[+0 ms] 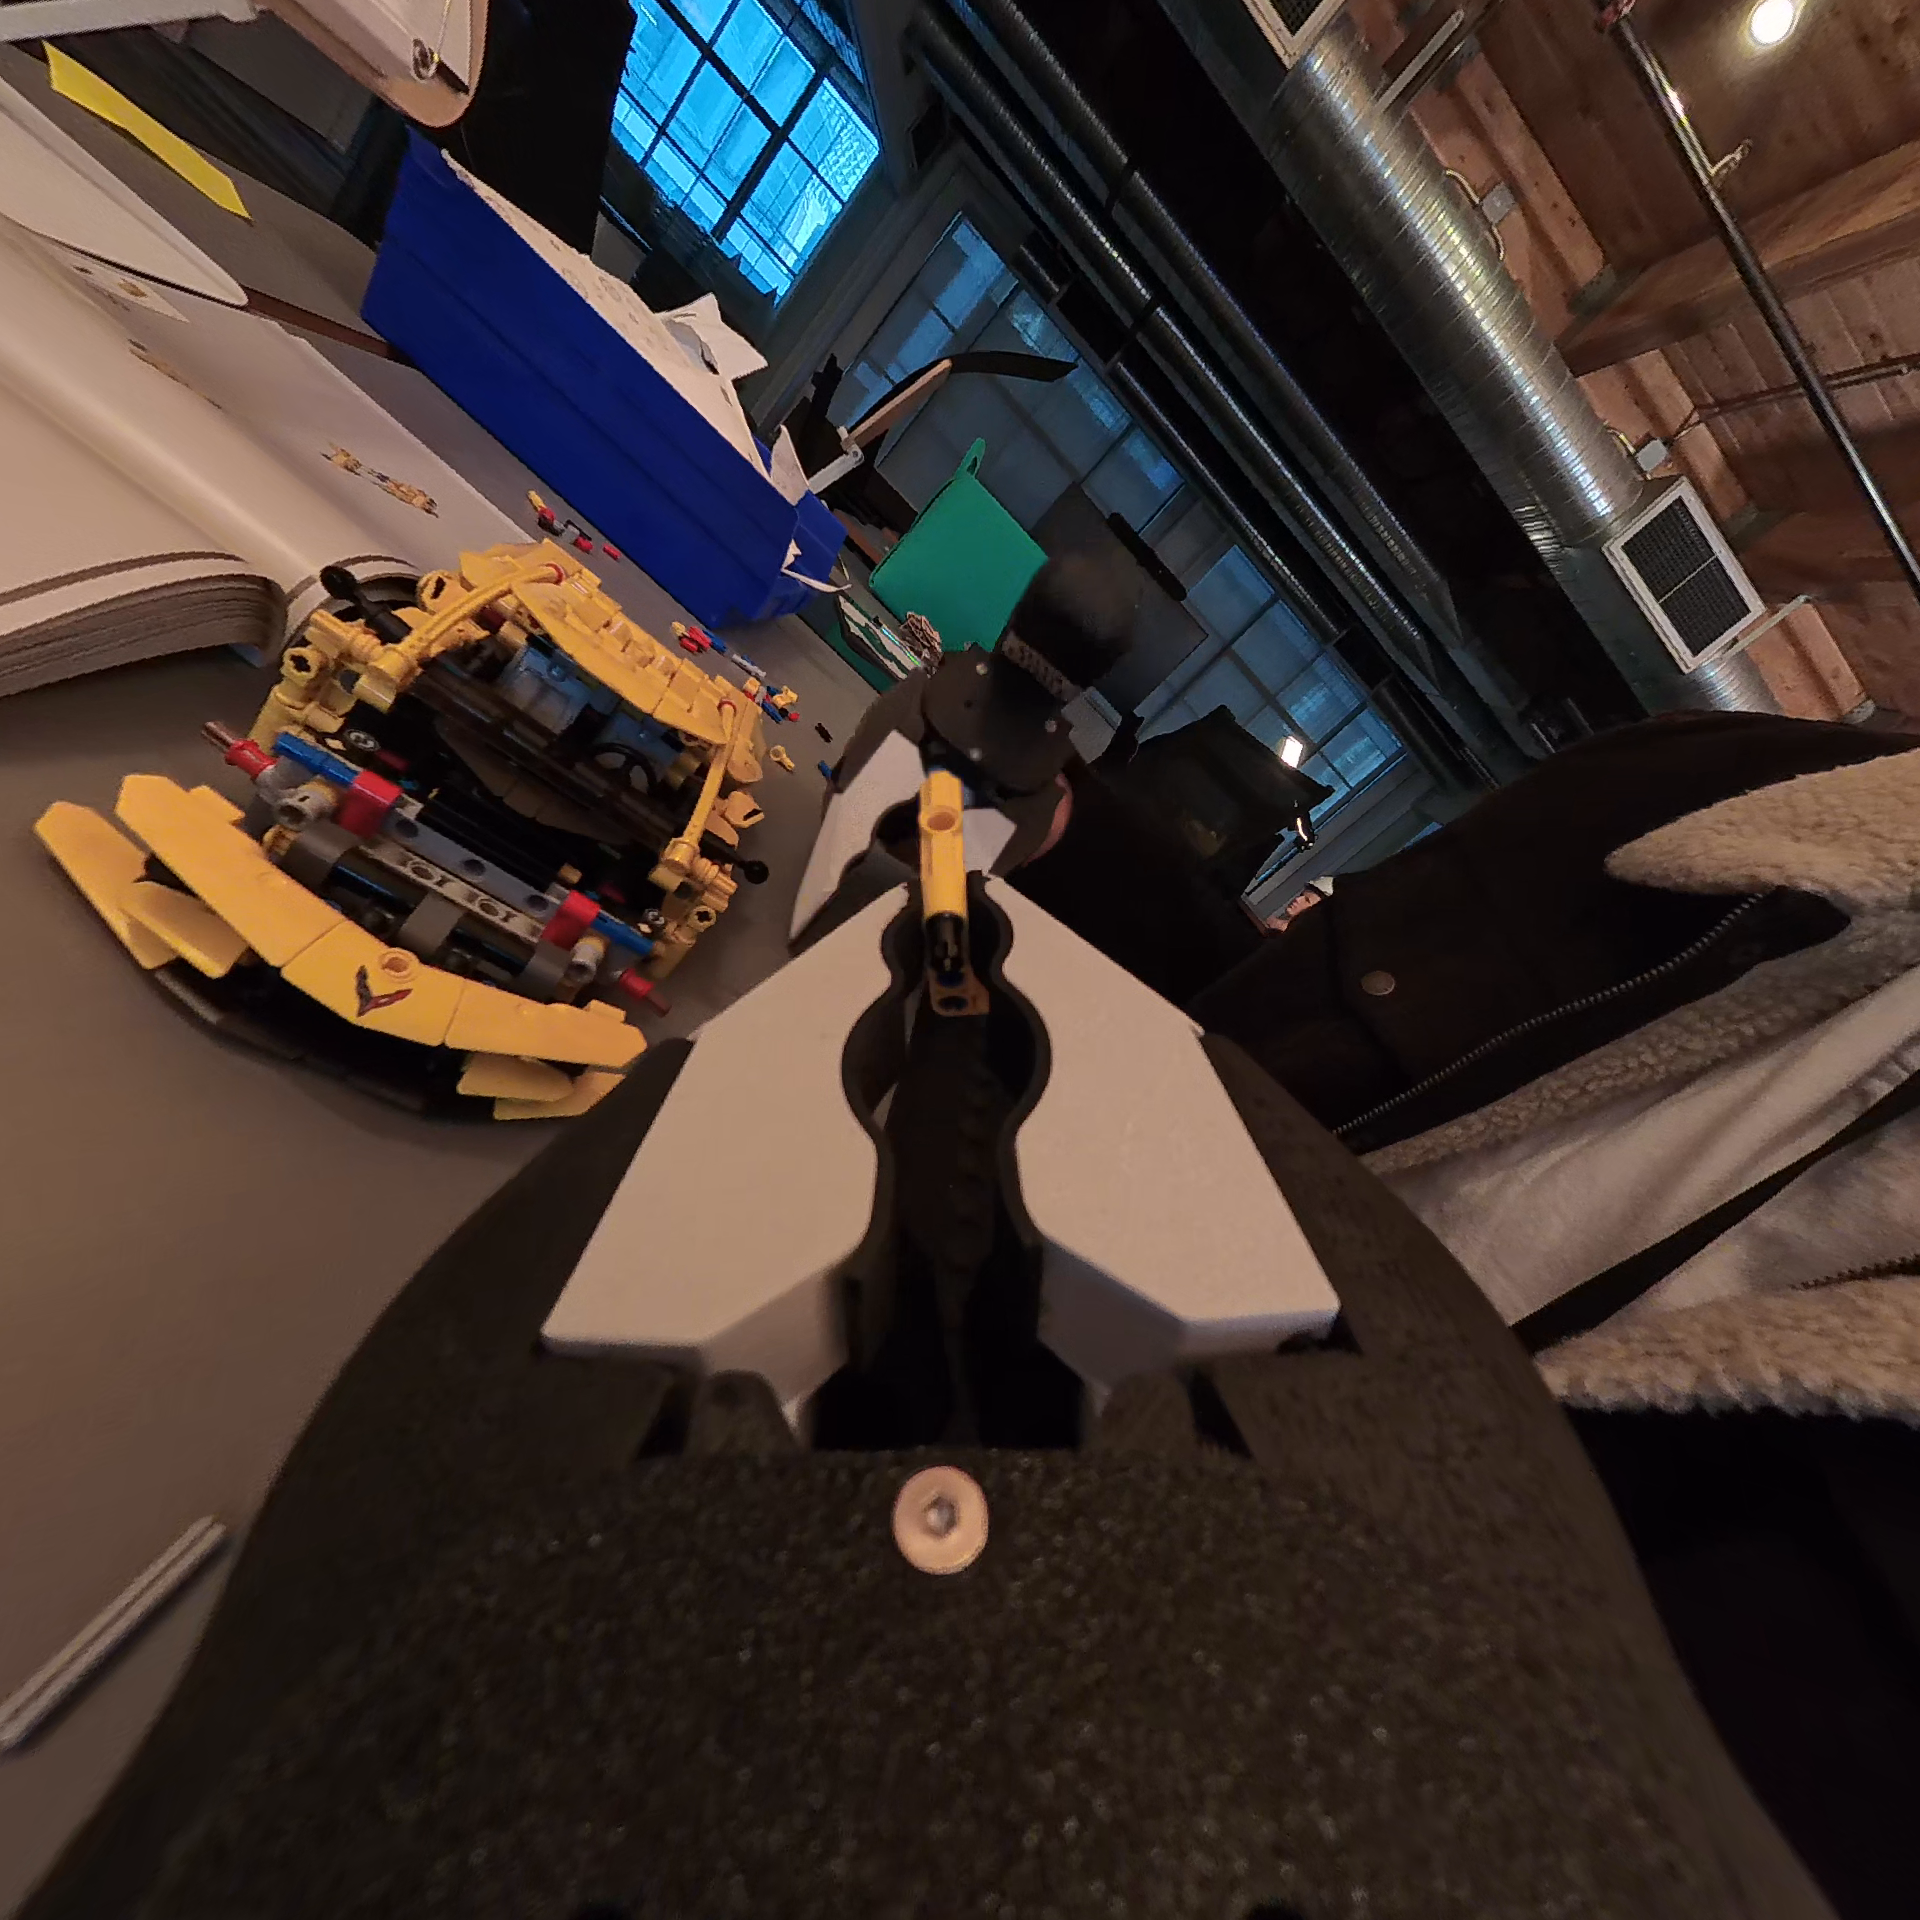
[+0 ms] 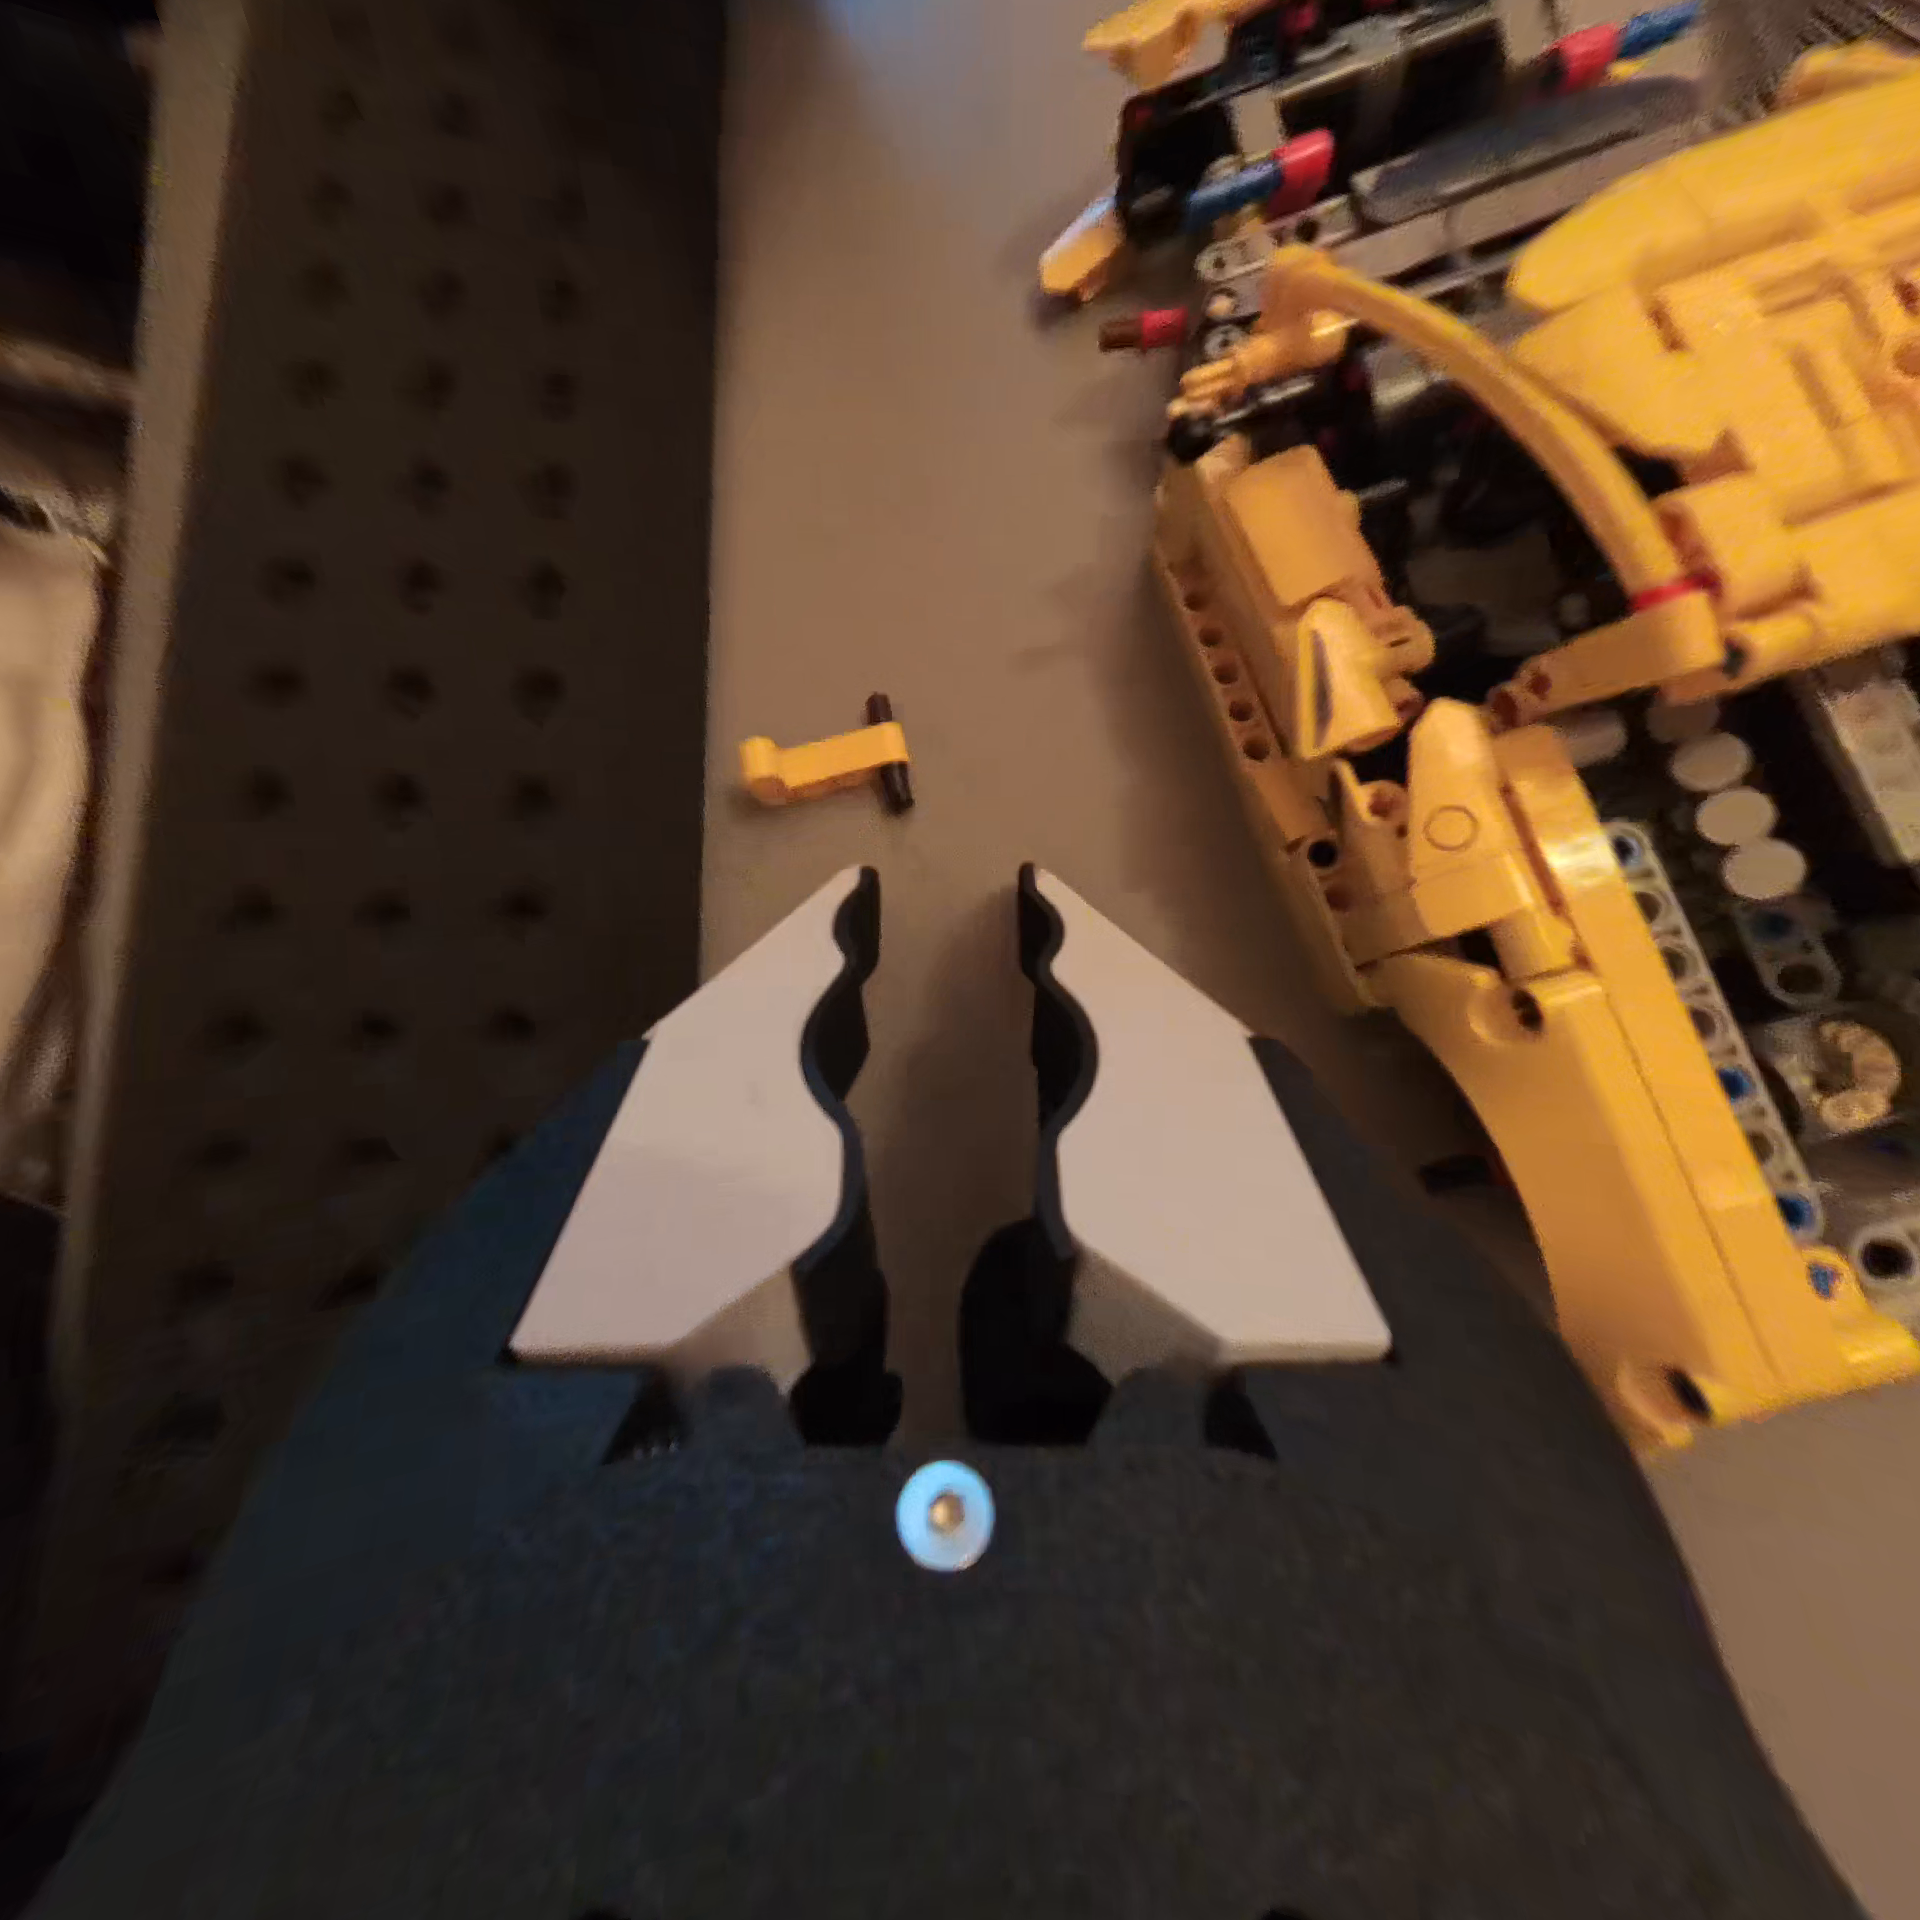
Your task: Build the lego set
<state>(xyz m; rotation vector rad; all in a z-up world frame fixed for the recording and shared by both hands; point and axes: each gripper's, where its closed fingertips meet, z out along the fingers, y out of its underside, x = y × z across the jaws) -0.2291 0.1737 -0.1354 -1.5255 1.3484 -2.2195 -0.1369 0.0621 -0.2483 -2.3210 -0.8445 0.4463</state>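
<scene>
My left gripper is shut on a short yellow beam with a black pin and holds it in the air to the right of the yellow lego car. The right gripper shows just beyond the beam's far end. In the right wrist view my right gripper is open and empty above the grey table. A small yellow piece with a black pin lies on the table just ahead of its fingertips, a little left. The car is to the right.
An open instruction booklet and a blue bin lie behind the car, with several loose small parts scattered between. A perforated strip runs along the table's left side. A person's dark fleece-lined jacket is at the right. The tips of one gripper are about 20 centimetres away from the tips of the other.
</scene>
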